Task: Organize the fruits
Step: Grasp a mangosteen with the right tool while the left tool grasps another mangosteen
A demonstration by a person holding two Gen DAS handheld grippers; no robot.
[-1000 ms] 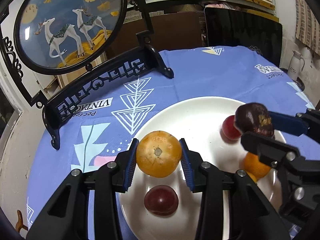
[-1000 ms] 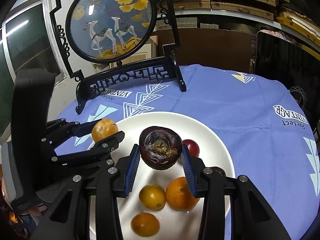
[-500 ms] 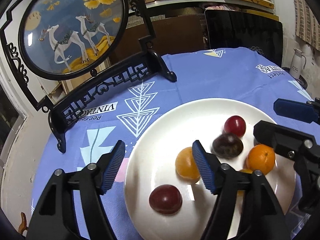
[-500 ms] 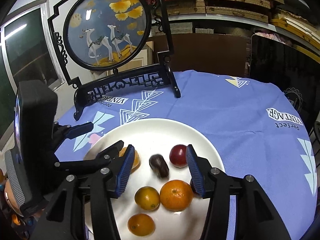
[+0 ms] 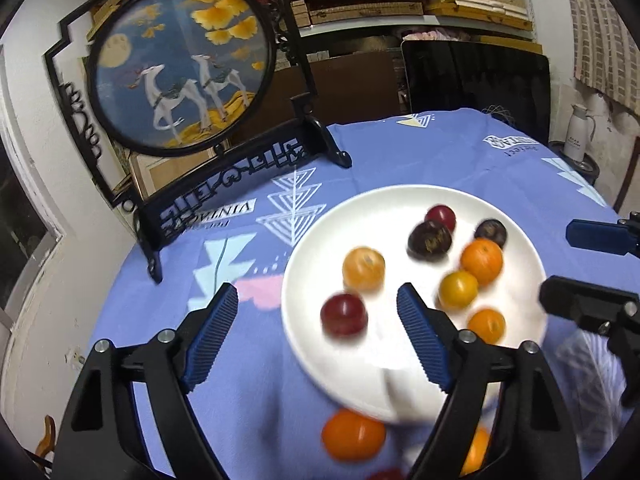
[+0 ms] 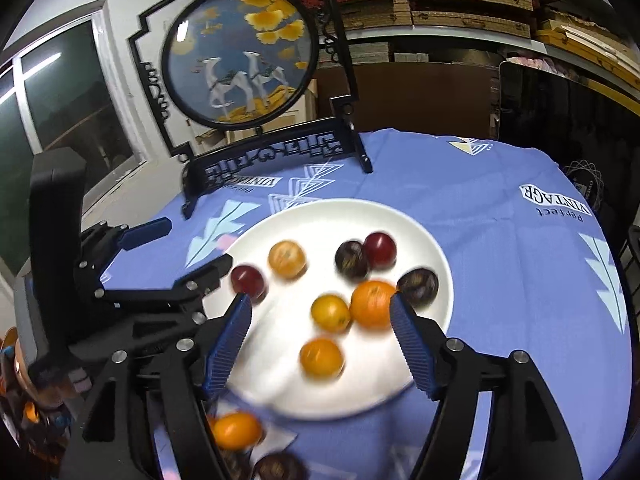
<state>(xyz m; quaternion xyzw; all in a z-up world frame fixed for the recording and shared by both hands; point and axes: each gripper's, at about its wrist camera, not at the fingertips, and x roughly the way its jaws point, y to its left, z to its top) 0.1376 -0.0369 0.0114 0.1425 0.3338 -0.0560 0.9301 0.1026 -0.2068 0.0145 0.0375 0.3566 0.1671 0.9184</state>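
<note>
Fruit is sitting on the white plate at the centre right of the left wrist view: four orange citrus, two red plums and two dark purple fruits, eight in all. The left claw is standing wide open at the bottom of the frame, its jaws having just been opening, gripping nothing; a red plum on the plate is showing between the blue pads. Below the plate's near rim, another orange is waiting on the blue-clothed worktop.

From the right wrist view, the right claw is also gaping after just opening, empty, framing a yellow citrus and a deeper orange one on the plate. The same eight are lying there. At the lower left an orange and a dark fruit are still lying off the plate.

Judging by this, each claw should be clearing the plate fully, then straddling a leftover fruit squarely and closing gently to avoid rolling it.
</note>
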